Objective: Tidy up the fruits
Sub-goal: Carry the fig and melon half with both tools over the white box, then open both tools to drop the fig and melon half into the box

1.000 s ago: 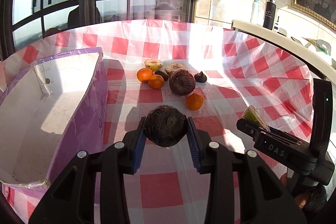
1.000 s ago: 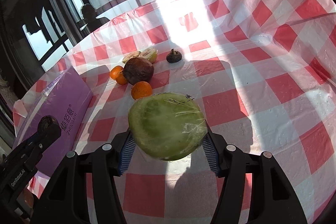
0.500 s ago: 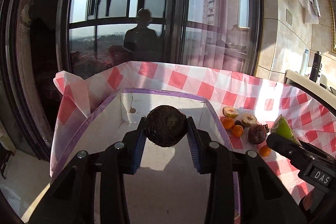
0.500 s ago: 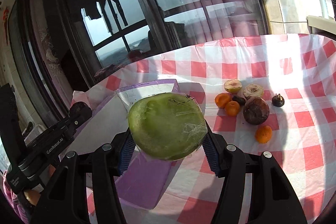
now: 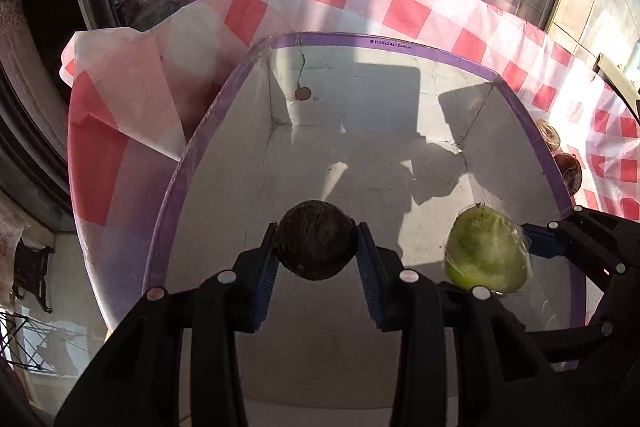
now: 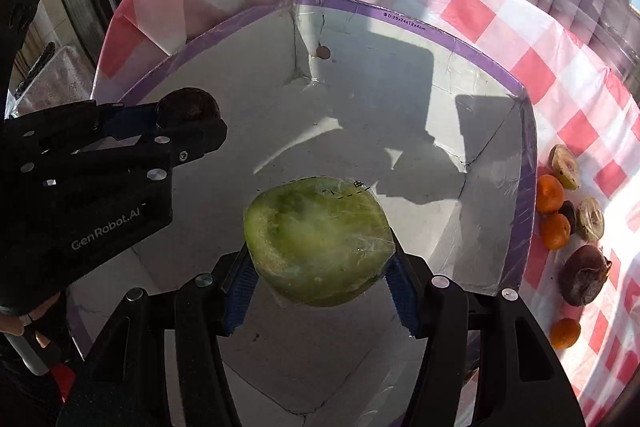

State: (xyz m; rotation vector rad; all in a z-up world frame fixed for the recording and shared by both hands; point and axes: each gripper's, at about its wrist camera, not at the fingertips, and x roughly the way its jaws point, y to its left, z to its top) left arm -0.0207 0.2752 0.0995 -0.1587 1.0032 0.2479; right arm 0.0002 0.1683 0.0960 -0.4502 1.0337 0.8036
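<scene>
A: Left wrist: left gripper (image 5: 317, 247) pinches dark round fruit (image 5: 317, 245) over the box (image 5: 384, 45), seemingly bare inside.

B: Right wrist: right gripper (image 6: 320, 267) clamps wrapped green fruit (image 6: 318, 241); oranges (image 6: 554, 211) and others wait on the cloth (image 6: 576, 131).

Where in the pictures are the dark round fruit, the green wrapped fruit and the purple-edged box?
dark round fruit (image 5: 317, 245), left wrist view, middle of its front.
green wrapped fruit (image 6: 318, 241), right wrist view, centre of cut face.
purple-edged box (image 5: 392, 43), left wrist view, far rim.
</scene>
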